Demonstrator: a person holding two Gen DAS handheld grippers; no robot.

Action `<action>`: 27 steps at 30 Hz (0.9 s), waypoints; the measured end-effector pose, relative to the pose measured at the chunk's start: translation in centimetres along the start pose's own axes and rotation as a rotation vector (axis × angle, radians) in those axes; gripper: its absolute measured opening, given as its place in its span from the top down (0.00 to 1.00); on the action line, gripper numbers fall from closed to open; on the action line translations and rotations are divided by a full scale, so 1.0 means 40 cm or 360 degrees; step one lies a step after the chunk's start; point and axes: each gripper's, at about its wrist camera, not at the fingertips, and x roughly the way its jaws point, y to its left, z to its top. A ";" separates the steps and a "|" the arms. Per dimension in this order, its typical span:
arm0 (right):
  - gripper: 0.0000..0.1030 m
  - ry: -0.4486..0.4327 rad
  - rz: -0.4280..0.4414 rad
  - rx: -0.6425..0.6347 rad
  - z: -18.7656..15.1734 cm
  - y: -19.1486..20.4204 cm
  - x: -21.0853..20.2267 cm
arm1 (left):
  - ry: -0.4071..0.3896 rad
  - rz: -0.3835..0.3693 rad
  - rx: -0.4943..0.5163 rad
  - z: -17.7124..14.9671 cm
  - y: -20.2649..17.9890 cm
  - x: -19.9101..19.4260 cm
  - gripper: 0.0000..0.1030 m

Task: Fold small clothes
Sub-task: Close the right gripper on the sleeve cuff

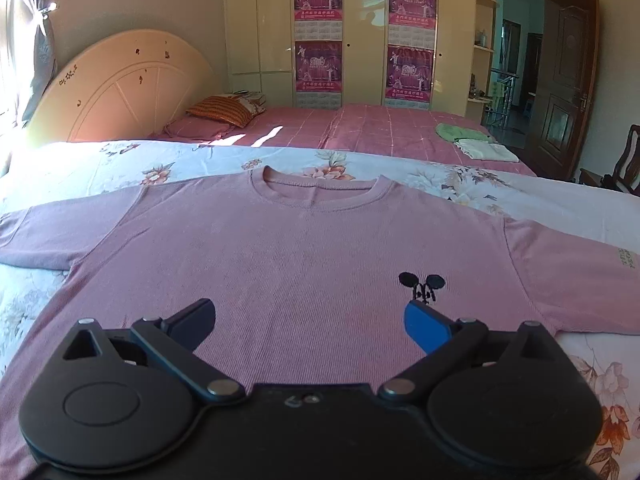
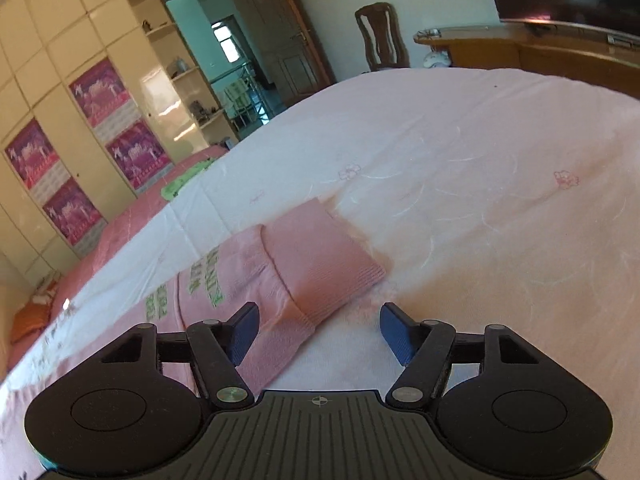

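A pink short-sleeved T-shirt [image 1: 304,256] lies flat and face up on the floral bedspread [image 1: 120,160], collar away from me, with a small black mouse logo [image 1: 422,286] on the chest. My left gripper [image 1: 310,322] is open and empty, just above the shirt's lower half. In the right wrist view the shirt's sleeve [image 2: 320,260] with green lettering lies on the pale sheet [image 2: 480,200]. My right gripper [image 2: 318,330] is open and empty, its fingers either side of the sleeve's edge.
Beyond lies a pink checked bed [image 1: 380,128] with pillows [image 1: 224,110], a green cloth [image 1: 460,132] and a white folded cloth [image 1: 486,150]. A cream wardrobe with posters [image 1: 320,36], an open door [image 1: 560,80], a wooden chair [image 2: 382,38] and a desk [image 2: 520,52] stand around.
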 end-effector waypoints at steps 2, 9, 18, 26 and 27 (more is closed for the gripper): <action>0.46 -0.0007 0.0018 0.0046 0.008 -0.016 -0.003 | 0.0007 -0.0009 0.0001 0.009 -0.006 0.013 0.03; 0.62 -0.0004 0.0050 0.0124 0.025 -0.051 -0.036 | 0.0117 -0.0015 0.0025 0.029 -0.018 0.065 0.03; 0.90 0.0069 0.0068 0.0115 0.043 -0.034 -0.054 | 0.0251 -0.0122 -0.0052 0.016 0.019 0.110 0.03; 0.94 -0.0025 0.0044 -0.0128 0.027 0.068 -0.133 | 0.0326 -0.0216 0.0018 0.000 0.073 0.155 0.03; 0.94 -0.0036 0.0052 -0.0157 0.022 0.086 -0.146 | 0.0323 -0.0241 0.0024 0.000 0.083 0.158 0.03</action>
